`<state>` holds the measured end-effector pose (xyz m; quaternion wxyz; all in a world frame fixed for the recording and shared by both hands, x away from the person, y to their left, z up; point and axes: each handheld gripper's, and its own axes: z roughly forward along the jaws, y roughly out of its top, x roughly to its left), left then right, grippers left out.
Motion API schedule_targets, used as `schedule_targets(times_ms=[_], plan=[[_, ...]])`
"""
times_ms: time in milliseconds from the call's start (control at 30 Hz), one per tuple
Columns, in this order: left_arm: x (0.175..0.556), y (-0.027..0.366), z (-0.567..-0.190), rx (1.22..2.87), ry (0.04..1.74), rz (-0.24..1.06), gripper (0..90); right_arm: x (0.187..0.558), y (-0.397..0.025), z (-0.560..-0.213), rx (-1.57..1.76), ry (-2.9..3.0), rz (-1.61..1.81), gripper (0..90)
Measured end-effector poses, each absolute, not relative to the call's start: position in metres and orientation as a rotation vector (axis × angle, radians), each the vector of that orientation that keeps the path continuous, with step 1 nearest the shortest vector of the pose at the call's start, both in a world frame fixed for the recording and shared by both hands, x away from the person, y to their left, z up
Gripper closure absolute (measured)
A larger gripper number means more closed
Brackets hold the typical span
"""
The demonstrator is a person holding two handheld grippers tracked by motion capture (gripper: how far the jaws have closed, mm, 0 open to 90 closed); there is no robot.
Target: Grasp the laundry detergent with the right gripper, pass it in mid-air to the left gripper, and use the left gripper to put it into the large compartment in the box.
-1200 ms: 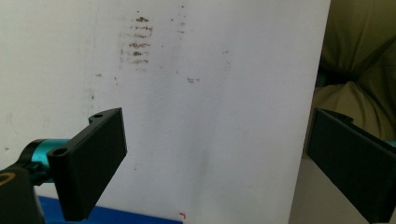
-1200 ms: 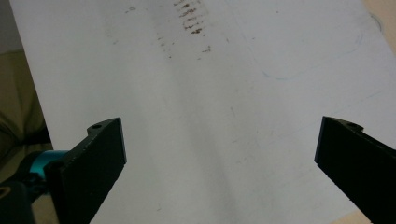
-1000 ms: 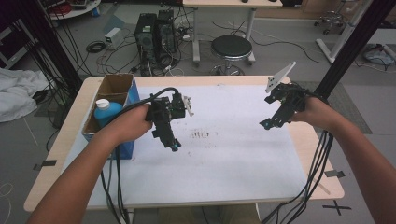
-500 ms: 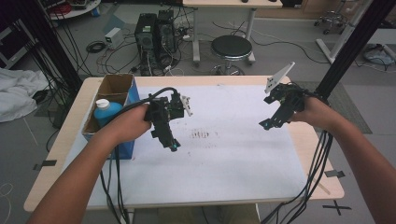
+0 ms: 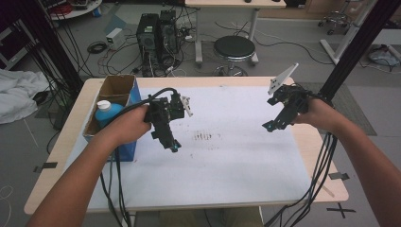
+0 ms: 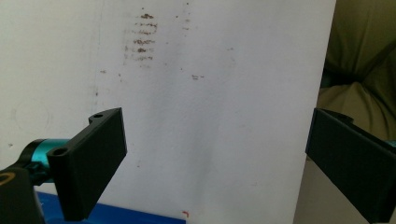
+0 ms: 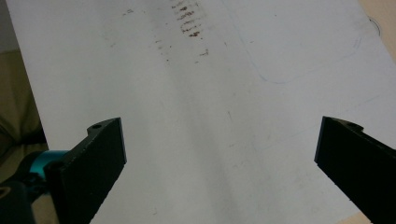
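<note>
A white sheet (image 5: 227,156) covers most of the wooden table, with a patch of brown smudges (image 5: 204,136) near its middle. My left gripper (image 5: 173,146) hovers above the sheet just left of the smudges, jaws wide apart and empty. In the left gripper view the left gripper (image 6: 217,163) looks down on the sheet (image 6: 210,93) and the smudges (image 6: 140,37). My right gripper (image 5: 267,126) hangs over the sheet's right part, open and empty. In the right gripper view the right gripper (image 7: 219,172) faces the same smudges (image 7: 189,21).
A cardboard box (image 5: 113,92) with a blue side stands at the table's left edge and holds a blue bottle with a white cap (image 5: 105,111). Cables (image 5: 321,165) trail off the table's right side. A stool (image 5: 234,47) and computer towers (image 5: 156,30) stand beyond the far edge.
My left gripper has drifted slightly toward me and lower over the sheet. The right gripper has barely moved.
</note>
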<state>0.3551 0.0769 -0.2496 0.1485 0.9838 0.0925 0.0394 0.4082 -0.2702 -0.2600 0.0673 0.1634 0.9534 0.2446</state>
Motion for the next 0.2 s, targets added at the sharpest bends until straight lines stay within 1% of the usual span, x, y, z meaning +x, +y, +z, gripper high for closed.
schedule_targets(times_ms=[200], plan=[[0.3549,0.0773,-0.2487,2.825,0.266,0.119,5.3,0.4072,-0.2697,-0.2598,0.488,2.874,0.733,1.0]])
